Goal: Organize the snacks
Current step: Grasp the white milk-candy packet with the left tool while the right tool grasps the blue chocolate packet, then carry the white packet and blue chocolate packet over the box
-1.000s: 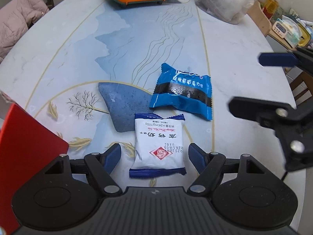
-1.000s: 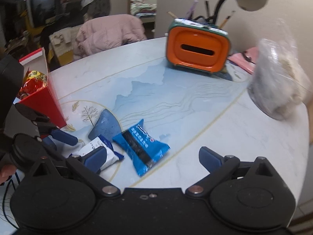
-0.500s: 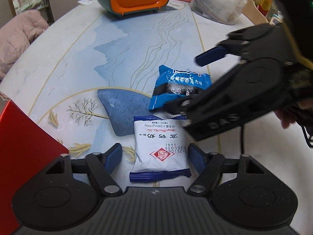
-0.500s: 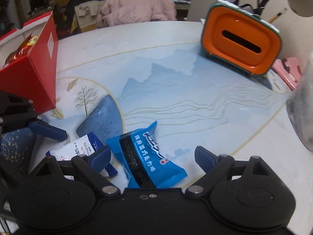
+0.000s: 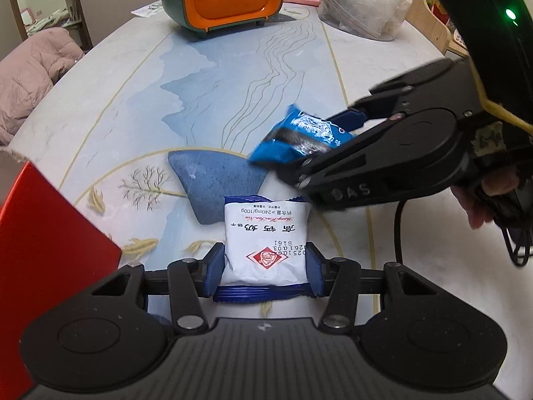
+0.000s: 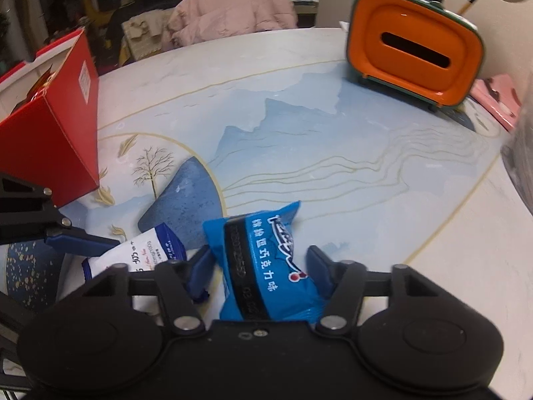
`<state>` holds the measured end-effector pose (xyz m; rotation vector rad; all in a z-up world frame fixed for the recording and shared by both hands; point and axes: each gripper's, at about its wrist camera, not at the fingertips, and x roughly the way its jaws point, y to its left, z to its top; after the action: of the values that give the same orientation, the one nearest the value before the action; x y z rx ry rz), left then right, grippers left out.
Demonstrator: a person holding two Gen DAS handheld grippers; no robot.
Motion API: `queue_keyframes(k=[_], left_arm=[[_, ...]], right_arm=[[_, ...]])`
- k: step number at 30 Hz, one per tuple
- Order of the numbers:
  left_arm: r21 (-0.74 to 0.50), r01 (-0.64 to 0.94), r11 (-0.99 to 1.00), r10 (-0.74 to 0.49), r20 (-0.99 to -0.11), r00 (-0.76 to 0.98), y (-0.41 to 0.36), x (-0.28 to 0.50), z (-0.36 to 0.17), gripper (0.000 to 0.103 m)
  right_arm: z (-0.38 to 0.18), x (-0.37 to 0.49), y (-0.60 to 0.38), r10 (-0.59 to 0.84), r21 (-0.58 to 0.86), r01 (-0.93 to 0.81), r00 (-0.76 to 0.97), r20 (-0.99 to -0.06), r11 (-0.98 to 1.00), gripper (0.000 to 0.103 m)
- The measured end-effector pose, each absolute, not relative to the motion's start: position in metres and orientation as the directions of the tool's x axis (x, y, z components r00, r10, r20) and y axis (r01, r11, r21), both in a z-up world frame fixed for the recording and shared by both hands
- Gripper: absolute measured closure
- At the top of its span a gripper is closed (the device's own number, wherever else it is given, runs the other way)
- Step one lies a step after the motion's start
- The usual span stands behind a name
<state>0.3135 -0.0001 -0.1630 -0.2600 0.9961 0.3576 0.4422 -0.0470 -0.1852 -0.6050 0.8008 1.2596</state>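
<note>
Now, with both jaws just closed, left gripper [image 5: 264,268] clamping the white packet [image 5: 266,243] between its fingers, right gripper [image 6: 263,271] the blue packet [image 6: 265,268], lift each straight up, squeezing steadily, toward the red box [image 6: 55,123].

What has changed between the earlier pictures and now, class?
Both grippers' jaws have just been closing: the left gripper now pinches the white snack packet, the right gripper the blue snack packet, which looks tilted off the table. The red box and orange holder stayed put.
</note>
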Motion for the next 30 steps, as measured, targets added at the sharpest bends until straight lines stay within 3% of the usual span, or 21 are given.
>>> queue_keyframes(k=[2,6,16,30], left_arm=[[-0.063,-0.404,0.913,0.162,-0.851,0.500,-0.002,0.309,-0.161,0.054],[-0.065,-0.395,0.916,0.154,-0.854,0.497,-0.007,0.303,-0.158,0.054],[-0.103,-0.391,0.915,0.122,-0.851,0.510,-0.021,0.275,-0.136,0.054],[-0.110,-0.342,0.933,0.114,-0.812,0.572,-0.029,0.210,-0.070,0.054]], right_arm=[[-0.184,0.441,-0.054,0.588,0.047,-0.963,0.123,-0.799,0.266,0.063],[-0.183,0.432,-0.072,0.564,0.045,-0.925,0.191,-0.803,0.377,0.066],[-0.163,0.391,-0.130,0.538,0.077,-0.835,0.278,-0.796,0.545,0.067],[-0.098,0.296,-0.175,0.575,0.125,-0.777,0.335,-0.747,0.616,0.067]])
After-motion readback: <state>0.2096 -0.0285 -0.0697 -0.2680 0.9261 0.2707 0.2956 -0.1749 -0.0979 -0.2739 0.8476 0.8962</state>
